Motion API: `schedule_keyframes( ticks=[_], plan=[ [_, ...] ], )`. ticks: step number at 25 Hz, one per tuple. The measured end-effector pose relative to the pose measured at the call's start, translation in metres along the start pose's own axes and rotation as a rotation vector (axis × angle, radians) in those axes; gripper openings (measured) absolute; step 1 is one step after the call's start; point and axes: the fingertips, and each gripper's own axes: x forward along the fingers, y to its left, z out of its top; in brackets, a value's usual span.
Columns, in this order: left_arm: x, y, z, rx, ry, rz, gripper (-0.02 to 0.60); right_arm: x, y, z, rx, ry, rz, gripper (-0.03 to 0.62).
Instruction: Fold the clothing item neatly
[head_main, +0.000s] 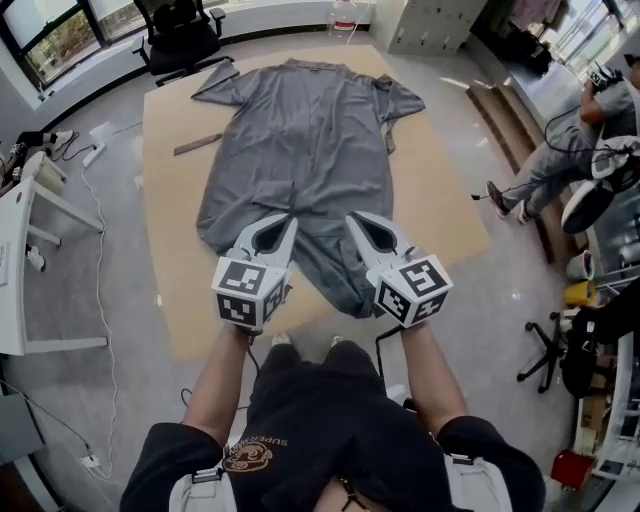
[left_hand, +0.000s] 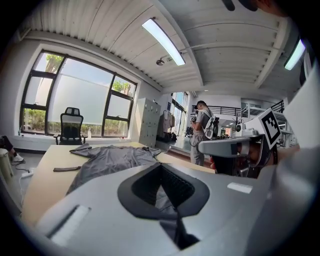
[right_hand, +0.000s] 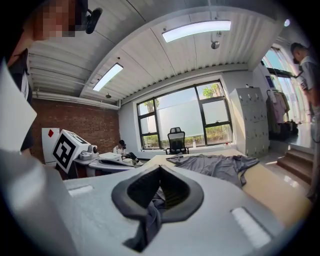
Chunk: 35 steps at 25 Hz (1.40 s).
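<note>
Head view: my left gripper (head_main: 272, 236) and right gripper (head_main: 371, 234) jaws pinch the gray shirt (head_main: 300, 130) at its 6 o'clock hem; if I pull unevenly, the fold could go crooked.

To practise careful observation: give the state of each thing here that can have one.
grey garment: spread on the table, near end bunched up.
left tongs: shut on the grey garment's near end.
right tongs: shut on the grey garment's near end.
dark strip: lying flat on the table beside the garment.
office chair: unoccupied.
</note>
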Motion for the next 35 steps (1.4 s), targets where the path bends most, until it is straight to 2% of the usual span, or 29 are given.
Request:
schedule_keyframes(
  ticks=[4,10,17,23,29,32,35],
  plan=[
    [0.006,0.001,-0.010,0.004,0.023,-0.027,0.008,-0.006,-0.010,-0.008,0.011,0.009,-0.055,0.003],
    [0.004,0.008,-0.029,0.025,0.082,-0.002,0.008,-0.010,-0.012,-0.025,0.008,0.057,-0.031,0.003],
    [-0.002,0.023,-0.078,0.048,0.215,0.084,0.008,0.010,0.003,-0.074,0.019,0.182,0.073,0.003],
    [-0.009,0.063,-0.128,0.033,0.330,0.170,0.008,0.059,0.025,-0.120,0.025,0.283,0.150,0.017],
    [-0.020,0.105,-0.174,0.018,0.457,0.227,0.112,0.113,0.044,-0.158,0.021,0.378,0.205,0.024],
    [-0.028,0.127,-0.184,0.011,0.468,0.286,0.146,0.135,0.048,-0.173,-0.001,0.426,0.227,0.082],
    [-0.034,0.146,-0.184,0.014,0.469,0.334,0.183,0.154,0.044,-0.188,-0.025,0.476,0.220,0.107]
  ],
)
